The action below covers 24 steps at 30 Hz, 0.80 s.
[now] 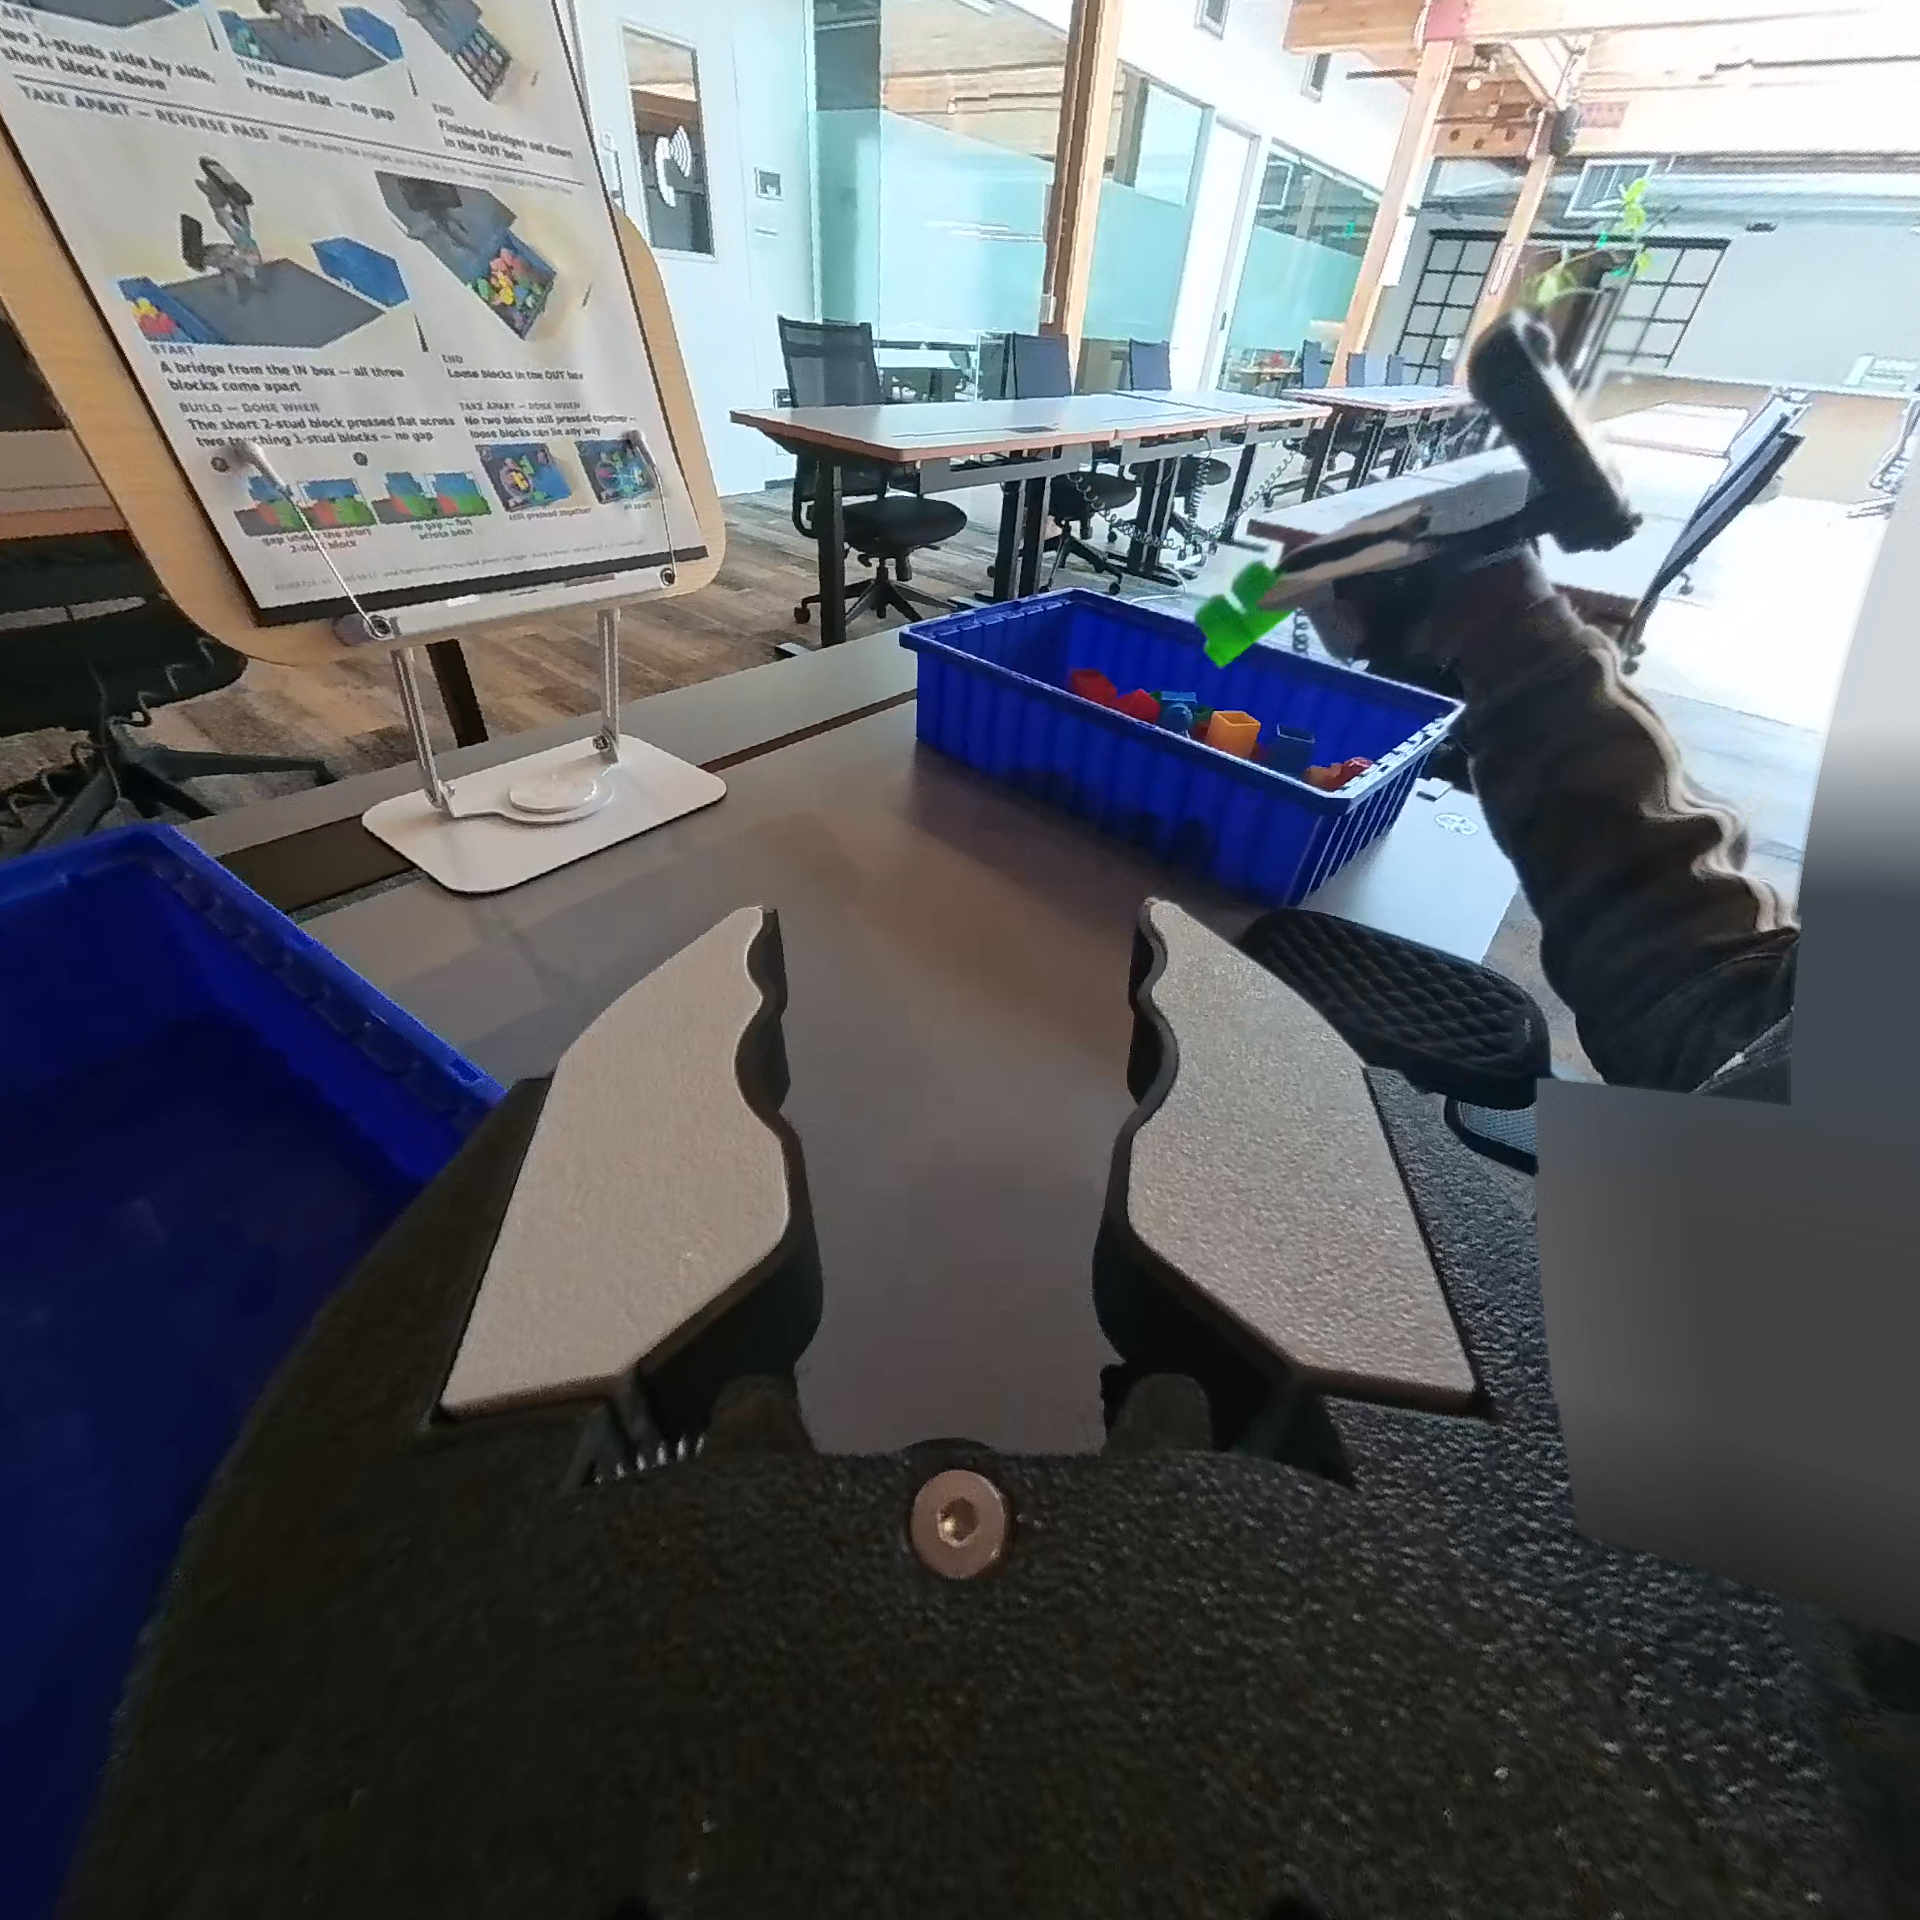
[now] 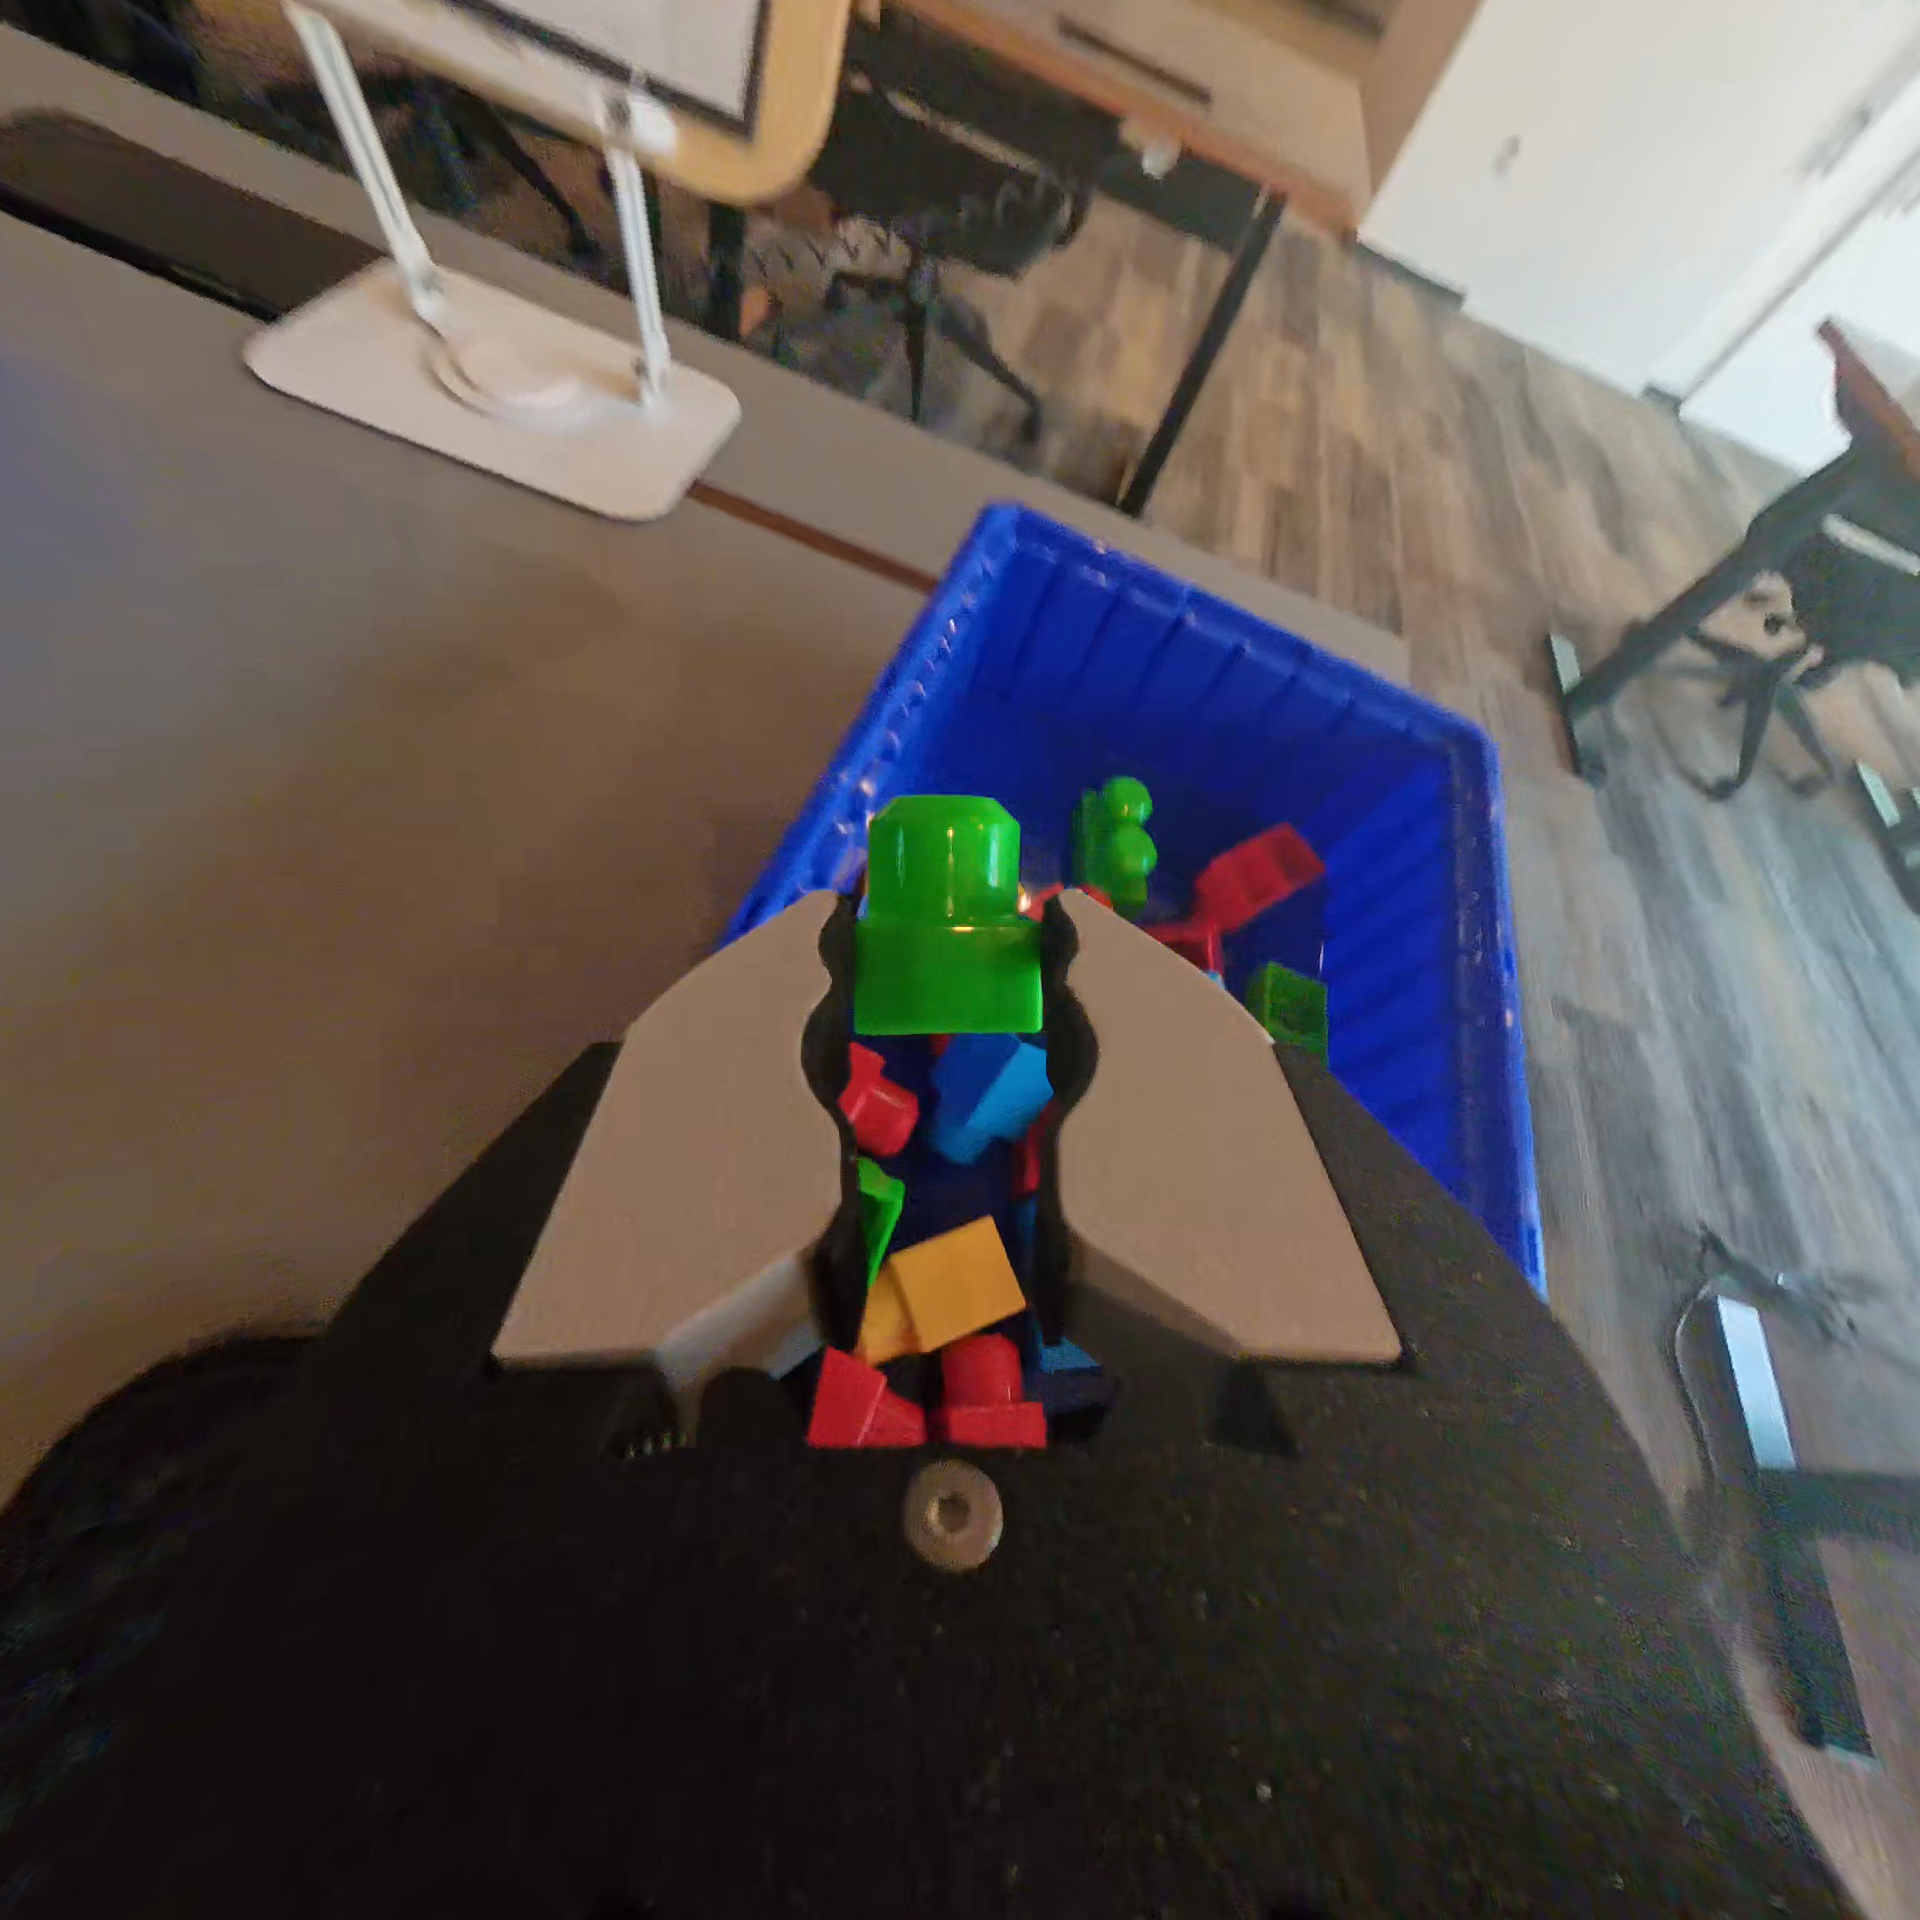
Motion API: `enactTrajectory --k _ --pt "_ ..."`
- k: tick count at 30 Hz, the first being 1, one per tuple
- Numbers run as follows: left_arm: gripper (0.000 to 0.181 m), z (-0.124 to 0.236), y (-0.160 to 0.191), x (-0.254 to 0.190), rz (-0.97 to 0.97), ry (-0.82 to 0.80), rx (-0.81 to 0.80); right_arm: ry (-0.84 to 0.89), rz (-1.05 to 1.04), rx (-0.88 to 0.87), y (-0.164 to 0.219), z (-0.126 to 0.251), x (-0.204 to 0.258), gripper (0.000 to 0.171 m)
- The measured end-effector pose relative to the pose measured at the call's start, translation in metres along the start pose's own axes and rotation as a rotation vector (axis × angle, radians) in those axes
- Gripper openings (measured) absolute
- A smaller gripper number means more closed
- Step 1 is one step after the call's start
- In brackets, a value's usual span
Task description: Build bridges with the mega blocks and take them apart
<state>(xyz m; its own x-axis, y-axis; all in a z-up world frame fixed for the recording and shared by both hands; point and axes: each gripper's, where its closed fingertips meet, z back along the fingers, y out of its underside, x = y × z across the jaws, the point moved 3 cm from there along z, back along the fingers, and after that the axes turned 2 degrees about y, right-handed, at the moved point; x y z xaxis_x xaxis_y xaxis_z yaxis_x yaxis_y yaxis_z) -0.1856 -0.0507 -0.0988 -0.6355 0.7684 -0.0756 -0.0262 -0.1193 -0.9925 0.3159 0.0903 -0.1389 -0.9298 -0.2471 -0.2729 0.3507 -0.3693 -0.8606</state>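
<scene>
My right gripper (image 2: 945, 914) is shut on a green one-stud block (image 2: 945, 956) and holds it above a blue bin (image 2: 1143, 644) with several loose red, blue, green and orange blocks. In the left wrist view the same gripper (image 1: 1273, 592) holds the green block (image 1: 1236, 618) over that bin (image 1: 1091, 727) at the table's far right. My left gripper (image 1: 956, 935) is open and empty, low over the dark table (image 1: 935, 831), beside a second blue bin (image 1: 156, 1091) on its left.
A white stand (image 1: 551, 800) with an instruction sheet (image 1: 343, 312) stands at the back left of the table; its base shows in the right wrist view (image 2: 499, 416). A black mesh chair back (image 1: 1403, 997) is at the table's right. Office desks and chairs lie beyond. The tips of one gripper are about 50 cm away from the tips of the other.
</scene>
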Motion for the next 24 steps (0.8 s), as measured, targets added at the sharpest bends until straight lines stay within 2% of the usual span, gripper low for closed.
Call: enactTrajectory --k 7,16,17,19,24 --pt "0.062 0.002 0.006 0.002 0.004 -0.033 0.030 0.004 -0.071 0.146 0.047 -0.033 -0.010 0.034" --pt "0.062 0.004 0.012 0.013 0.029 -0.072 0.053 0.009 -0.127 0.227 0.067 -0.044 -0.016 0.034" --pt "0.062 0.004 0.013 0.014 0.031 -0.081 0.058 0.009 -0.136 0.233 0.068 -0.045 -0.017 0.039" --pt "0.062 0.004 0.013 0.017 0.023 -0.103 0.073 0.025 -0.148 0.243 0.070 -0.045 -0.019 0.060" --pt "0.063 0.009 0.014 0.036 0.015 -0.240 0.177 0.041 -0.145 0.244 0.063 -0.040 -0.016 0.084"
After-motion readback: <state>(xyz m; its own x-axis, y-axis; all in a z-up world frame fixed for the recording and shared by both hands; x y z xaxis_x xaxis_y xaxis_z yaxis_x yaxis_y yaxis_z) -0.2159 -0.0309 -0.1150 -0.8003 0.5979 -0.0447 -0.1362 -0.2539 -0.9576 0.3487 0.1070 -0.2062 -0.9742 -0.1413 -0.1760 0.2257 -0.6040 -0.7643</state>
